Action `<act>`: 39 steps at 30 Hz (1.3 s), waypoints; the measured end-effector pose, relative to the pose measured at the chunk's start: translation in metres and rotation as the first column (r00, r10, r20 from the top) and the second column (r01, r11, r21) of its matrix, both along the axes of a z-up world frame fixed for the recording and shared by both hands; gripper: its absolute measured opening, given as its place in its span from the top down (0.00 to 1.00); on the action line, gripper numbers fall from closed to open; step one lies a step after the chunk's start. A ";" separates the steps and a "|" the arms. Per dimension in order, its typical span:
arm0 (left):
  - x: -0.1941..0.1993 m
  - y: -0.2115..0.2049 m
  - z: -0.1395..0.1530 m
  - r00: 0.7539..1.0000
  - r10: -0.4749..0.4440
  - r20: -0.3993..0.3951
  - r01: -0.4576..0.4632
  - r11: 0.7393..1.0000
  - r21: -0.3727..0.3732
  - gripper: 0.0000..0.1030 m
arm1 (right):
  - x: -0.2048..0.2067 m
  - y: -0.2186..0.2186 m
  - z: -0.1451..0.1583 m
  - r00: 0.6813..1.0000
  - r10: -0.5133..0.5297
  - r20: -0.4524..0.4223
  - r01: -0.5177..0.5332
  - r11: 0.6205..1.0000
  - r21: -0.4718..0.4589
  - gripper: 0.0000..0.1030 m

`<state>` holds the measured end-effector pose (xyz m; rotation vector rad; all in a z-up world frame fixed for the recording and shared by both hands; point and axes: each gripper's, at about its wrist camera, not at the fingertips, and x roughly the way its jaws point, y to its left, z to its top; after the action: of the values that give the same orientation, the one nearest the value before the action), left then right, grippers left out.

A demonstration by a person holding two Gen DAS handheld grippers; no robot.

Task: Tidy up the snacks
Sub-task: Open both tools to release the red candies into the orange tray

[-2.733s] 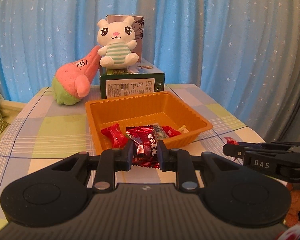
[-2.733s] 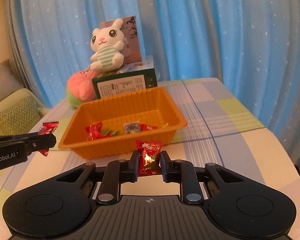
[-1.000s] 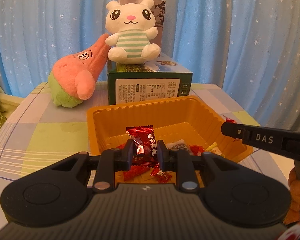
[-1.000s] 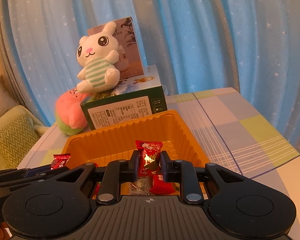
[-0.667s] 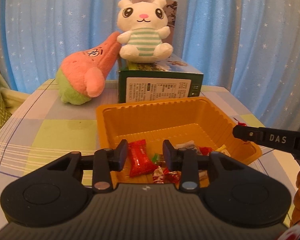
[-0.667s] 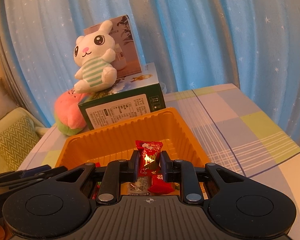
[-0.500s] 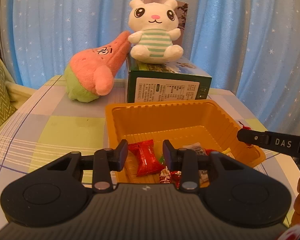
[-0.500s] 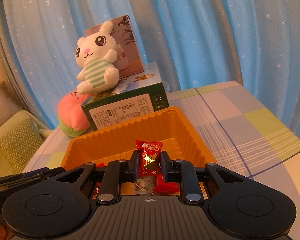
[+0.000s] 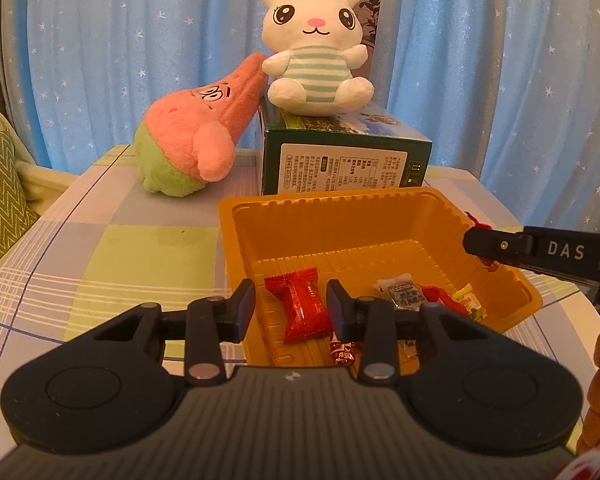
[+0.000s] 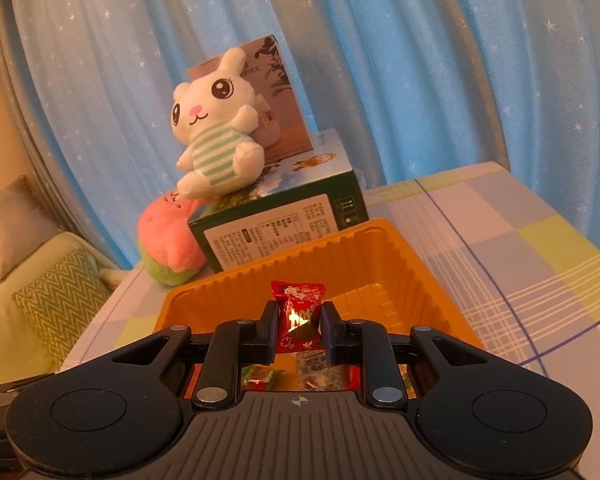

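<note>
Candy (image 10: 299, 314) clamped in right tool (image 10: 299, 330) over tray (image 10: 428, 272).

The left gripper (image 9: 291, 308), which had carried a dark red packet over the orange tray (image 9: 530, 300), parted its jaws and stood empty, the packet gone from between them, while a bright red candy (image 9: 302, 310) showed on the tray floor beyond the gap.
</note>
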<state>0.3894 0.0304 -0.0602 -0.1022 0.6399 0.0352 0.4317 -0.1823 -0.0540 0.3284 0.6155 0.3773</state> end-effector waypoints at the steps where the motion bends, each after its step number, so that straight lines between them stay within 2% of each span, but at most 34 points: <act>1: 0.000 0.000 -0.001 1.000 0.000 -0.003 0.000 1.000 0.002 0.66 | 0.001 0.001 -0.001 1.000 0.004 -0.001 -0.004 1.000 0.007 0.78; 3: 0.000 0.001 -0.002 1.000 0.000 -0.008 0.000 1.000 0.005 0.64 | 0.004 0.003 -0.004 0.999 0.033 0.000 -0.033 0.999 0.041 0.78; 4: -0.001 0.001 -0.002 1.000 0.000 -0.009 0.000 1.000 0.006 0.62 | 0.006 0.003 -0.005 0.999 0.044 -0.009 -0.044 0.997 0.058 0.72; 5: 0.000 0.002 -0.002 1.000 0.002 -0.009 -0.002 1.000 0.006 0.60 | 0.006 0.002 -0.006 0.999 0.046 -0.015 -0.045 0.996 0.073 0.52; 7: -0.001 0.004 -0.002 1.000 0.006 -0.008 -0.006 1.000 0.004 0.57 | 0.005 -0.002 -0.007 1.000 0.029 -0.009 -0.028 0.995 0.100 0.36; 16: -0.005 0.003 -0.001 1.000 0.001 -0.002 -0.001 1.000 0.004 0.52 | 0.003 -0.018 0.000 0.999 -0.043 -0.020 0.044 0.994 0.103 0.36; 24: -0.008 -0.001 -0.001 1.000 -0.008 -0.007 0.008 1.000 0.009 0.51 | -0.005 -0.015 0.000 0.999 -0.030 -0.019 0.031 0.999 0.041 0.36; 39: -0.033 -0.016 -0.007 0.997 -0.062 -0.039 0.063 0.997 0.045 0.49 | -0.047 -0.037 0.004 0.997 -0.067 -0.026 0.068 0.998 0.017 0.36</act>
<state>0.3561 0.0149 -0.0668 -0.0374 0.6792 -0.0085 0.3845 -0.2197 -0.0503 0.3709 0.6248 0.3143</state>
